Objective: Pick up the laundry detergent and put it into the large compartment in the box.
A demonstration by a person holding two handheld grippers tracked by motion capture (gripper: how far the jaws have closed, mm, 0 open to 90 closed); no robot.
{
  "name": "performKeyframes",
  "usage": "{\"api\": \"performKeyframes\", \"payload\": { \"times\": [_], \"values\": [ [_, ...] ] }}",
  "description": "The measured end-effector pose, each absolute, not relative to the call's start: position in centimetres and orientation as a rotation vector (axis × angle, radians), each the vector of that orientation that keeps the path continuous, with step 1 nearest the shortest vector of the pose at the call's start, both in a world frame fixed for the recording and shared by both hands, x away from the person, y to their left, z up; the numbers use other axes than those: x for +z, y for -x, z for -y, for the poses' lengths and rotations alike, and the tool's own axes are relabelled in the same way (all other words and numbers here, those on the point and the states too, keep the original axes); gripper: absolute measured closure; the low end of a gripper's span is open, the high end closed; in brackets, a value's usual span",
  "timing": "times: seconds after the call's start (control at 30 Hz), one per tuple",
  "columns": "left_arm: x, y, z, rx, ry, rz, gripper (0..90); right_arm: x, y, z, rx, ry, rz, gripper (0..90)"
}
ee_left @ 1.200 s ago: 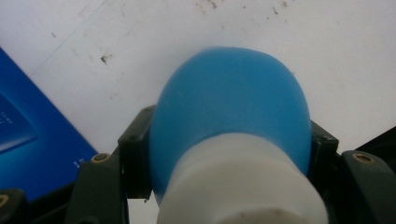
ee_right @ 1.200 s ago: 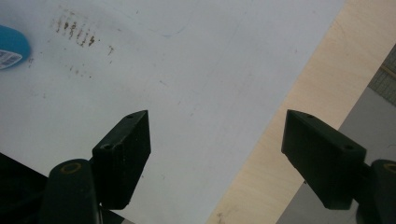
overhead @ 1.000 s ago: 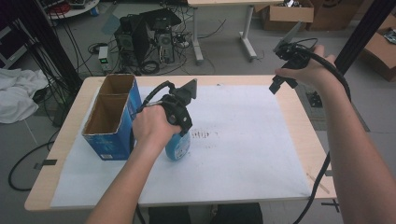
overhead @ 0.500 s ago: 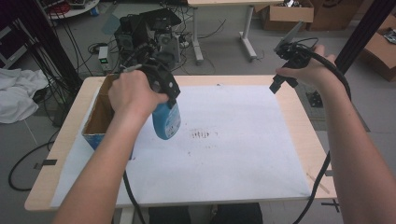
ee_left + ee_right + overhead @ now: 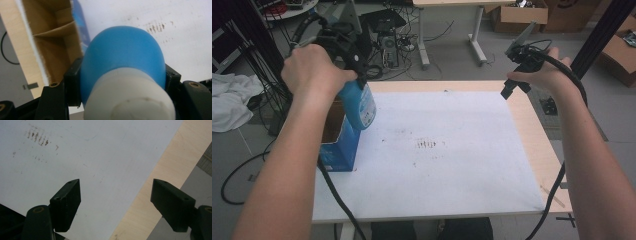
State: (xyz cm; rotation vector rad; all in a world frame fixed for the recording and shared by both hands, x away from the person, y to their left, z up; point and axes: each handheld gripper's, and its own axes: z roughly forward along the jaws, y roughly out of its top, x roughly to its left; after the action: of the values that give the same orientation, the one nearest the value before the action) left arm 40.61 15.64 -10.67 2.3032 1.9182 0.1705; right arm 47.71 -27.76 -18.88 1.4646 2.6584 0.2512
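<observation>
Left tool [image 5: 122, 82] on half-hidden blue bottle [image 5: 360, 105]

Grey floor [image 5: 452, 55], tangled cables [image 5: 382, 50], cardboard boxes [image 5: 517, 12], white cloth [image 5: 229, 107] lying left

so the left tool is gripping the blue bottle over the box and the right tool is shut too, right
Not quite: the right tool is open, its jaws wide apart with nothing between them, as the right gripper view shows. The left tool does grip the blue bottle over the box.

No readable text, brand or number was found. Print on the blue bottle [image 5: 361, 106] and the blue box [image 5: 339, 150] was too blurred to read.
</observation>
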Motion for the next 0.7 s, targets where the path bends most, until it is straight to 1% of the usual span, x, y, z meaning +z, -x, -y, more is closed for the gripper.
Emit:
{"api": "performKeyframes", "payload": {
  "times": [0.3,0.47,0.7],
  "values": [
    [-9.8,-40.3,-20.3,0.21,-2.166,-2.053,37.9,-19.0,-47.9,27.9,0.244,-1.466,-2.656,24.4],
    [-9.9,-40.1,-21.9,0.244,-2.121,-2.112,38.0,-19.0,-47.9,27.9,0.233,-1.47,-2.657,24.5],
    [-10.6,-40.0,-23.7,0.246,-2.064,-2.158,38.0,-19.0,-47.9,27.9,0.237,-1.462,-2.655,24.6]
  ]
}}
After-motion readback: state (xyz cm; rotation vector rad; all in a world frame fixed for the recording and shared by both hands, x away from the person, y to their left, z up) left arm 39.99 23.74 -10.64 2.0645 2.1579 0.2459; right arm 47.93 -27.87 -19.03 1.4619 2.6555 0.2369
